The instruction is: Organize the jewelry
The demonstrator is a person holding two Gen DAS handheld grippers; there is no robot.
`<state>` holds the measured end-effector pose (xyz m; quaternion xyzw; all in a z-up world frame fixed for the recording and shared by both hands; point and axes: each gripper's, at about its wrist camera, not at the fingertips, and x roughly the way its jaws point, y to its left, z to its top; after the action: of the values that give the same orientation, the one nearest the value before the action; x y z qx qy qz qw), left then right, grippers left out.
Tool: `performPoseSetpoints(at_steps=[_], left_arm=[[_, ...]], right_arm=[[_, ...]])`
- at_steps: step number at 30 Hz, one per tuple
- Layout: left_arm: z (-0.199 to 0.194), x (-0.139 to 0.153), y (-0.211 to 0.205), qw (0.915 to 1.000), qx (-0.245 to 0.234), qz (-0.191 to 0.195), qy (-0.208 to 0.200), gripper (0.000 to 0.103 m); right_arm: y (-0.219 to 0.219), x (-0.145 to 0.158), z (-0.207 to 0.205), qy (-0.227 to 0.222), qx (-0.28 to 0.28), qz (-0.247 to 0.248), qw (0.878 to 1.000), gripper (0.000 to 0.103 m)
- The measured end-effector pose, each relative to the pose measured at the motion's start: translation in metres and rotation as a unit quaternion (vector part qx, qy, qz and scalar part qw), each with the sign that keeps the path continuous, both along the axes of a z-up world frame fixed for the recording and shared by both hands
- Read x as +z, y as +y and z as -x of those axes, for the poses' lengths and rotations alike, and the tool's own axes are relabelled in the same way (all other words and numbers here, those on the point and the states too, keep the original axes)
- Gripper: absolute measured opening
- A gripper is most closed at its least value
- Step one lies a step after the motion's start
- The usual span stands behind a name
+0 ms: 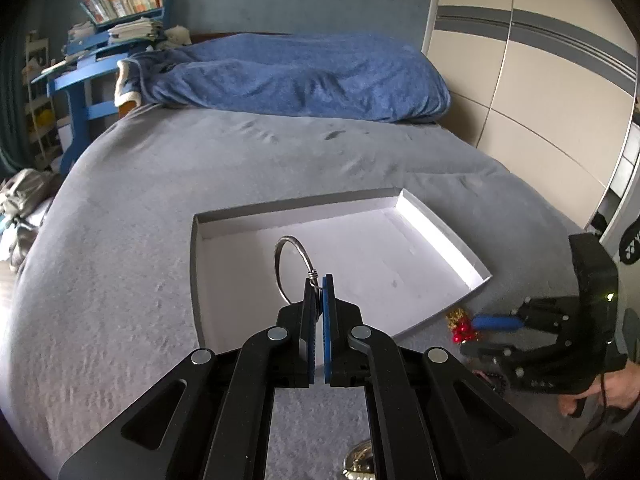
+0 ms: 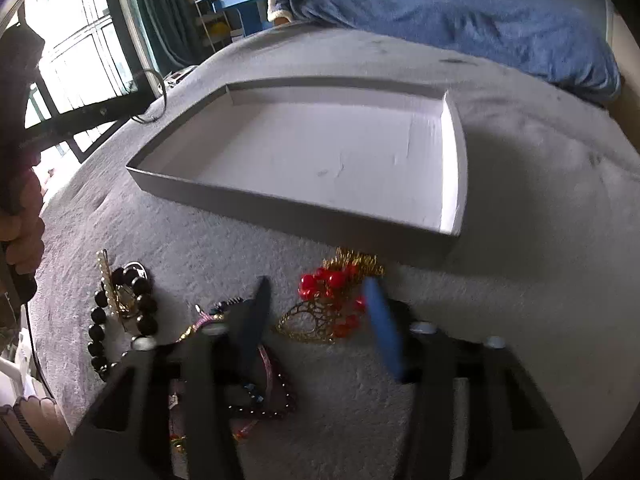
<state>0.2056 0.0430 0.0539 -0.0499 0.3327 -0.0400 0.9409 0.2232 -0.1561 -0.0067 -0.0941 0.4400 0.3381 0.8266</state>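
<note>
1. Jewelry, loose lot: lies on the grey bed cover [image 2: 520, 200] just in front of the near wall of the tray [image 2: 280, 208].
2. Red-bead and gold filigree piece [image 2: 332, 304]: on the cover near the tray's near right corner, between the 2 fingers of the right hand-held gripper [image 2: 320, 312]; jaws apart, pads not pressing on it, fingers blurred.
3. Black bead bracelet [image 2: 120, 316]: left of the red piece, lying with a pale pearl-studded clip [image 2: 105, 280].
4. Pink and dark bead strands [image 2: 276, 384]: partly hidden under the right hand-held gripper's left finger.
5. Silver wire bangle [image 1: 290, 268]: clamped at its twisted joint in the left hand-held gripper [image 1: 320, 292], jaws narrow, ring upright above the tray's floor.
6. Tray, shallow, white inside, grey outside: nothing lies in it.
7. Blue blanket [image 1: 300, 76]: heaped at the bed's far end.
</note>
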Motion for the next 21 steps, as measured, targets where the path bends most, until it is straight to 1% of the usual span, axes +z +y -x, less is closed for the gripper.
performPoseSetpoints(at_steps=[2,7,8,11,12,15,18,20,21], left_arm=[[0.001,0.000,0.000,1.0000,-0.001,-0.002,0.000,0.004],[0.003,0.003,0.003,1.0000,-0.001,-0.003,-0.002,0.004],[0.003,0.004,0.004,1.0000,-0.001,-0.003,-0.002,0.004],[0.002,0.005,0.005,1.0000,0.001,-0.003,-0.003,0.004],[0.001,0.006,0.005,1.0000,0.001,-0.003,-0.004,0.004],[-0.001,0.006,0.006,1.0000,0.002,-0.003,-0.004,0.004],[-0.001,0.006,0.006,1.0000,0.001,-0.004,-0.003,0.004],[-0.003,0.006,0.007,1.0000,0.001,-0.003,-0.002,0.004],[-0.003,0.006,0.007,1.0000,0.001,-0.002,-0.002,0.004]], right_arm=[[-0.004,0.001,0.003,-0.002,0.001,-0.012,1.000,0.017],[-0.017,0.017,0.005,-0.012,-0.004,-0.052,0.999,0.013],[-0.019,0.023,0.005,-0.016,-0.006,-0.062,0.998,0.004],[-0.028,0.048,0.003,-0.034,-0.012,-0.096,0.995,0.004],[-0.029,0.055,0.003,-0.038,-0.014,-0.105,0.994,0.000],[-0.032,0.080,-0.003,-0.054,-0.020,-0.136,0.989,0.000],[-0.027,0.101,-0.014,-0.071,-0.022,-0.150,0.986,0.000],[-0.022,0.110,-0.022,-0.071,-0.026,-0.147,0.986,0.000],[-0.021,0.110,-0.024,-0.061,-0.026,-0.147,0.987,0.000]])
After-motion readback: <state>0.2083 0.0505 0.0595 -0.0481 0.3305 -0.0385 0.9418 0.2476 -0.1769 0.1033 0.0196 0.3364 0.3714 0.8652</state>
